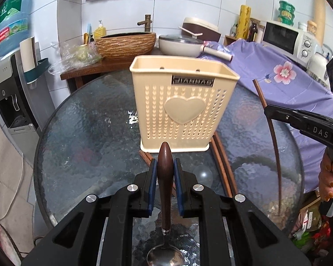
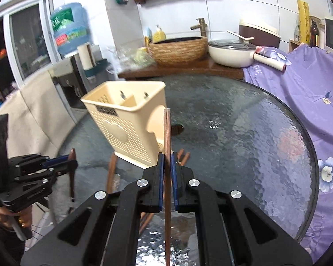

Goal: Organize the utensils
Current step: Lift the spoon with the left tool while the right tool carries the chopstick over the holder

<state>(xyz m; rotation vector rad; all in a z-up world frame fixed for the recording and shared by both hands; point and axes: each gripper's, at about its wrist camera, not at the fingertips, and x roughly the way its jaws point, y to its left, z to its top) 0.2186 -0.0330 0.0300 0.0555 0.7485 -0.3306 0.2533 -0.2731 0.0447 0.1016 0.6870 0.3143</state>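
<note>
A cream perforated utensil holder (image 1: 179, 102) with a heart on its front stands on the round glass table (image 1: 82, 133). My left gripper (image 1: 165, 166) is shut on the dark wooden handle of a spoon (image 1: 165, 177); its steel bowl hangs below the jaws. In the right wrist view, my right gripper (image 2: 167, 161) is shut on a brown chopstick (image 2: 167, 133) that points up beside the holder (image 2: 126, 122). The left wrist view shows that chopstick (image 1: 274, 141) and the right gripper (image 1: 266, 110) right of the holder. More chopsticks (image 1: 222, 164) lie flat by the holder's base.
A purple flowered cloth (image 1: 284, 82) covers the counter to the right. Behind the table stand a woven basin (image 1: 126, 44) with a tap, a white lidded pan (image 1: 179, 44) and a microwave (image 1: 286, 37). A water dispenser (image 1: 8, 93) stands at the left.
</note>
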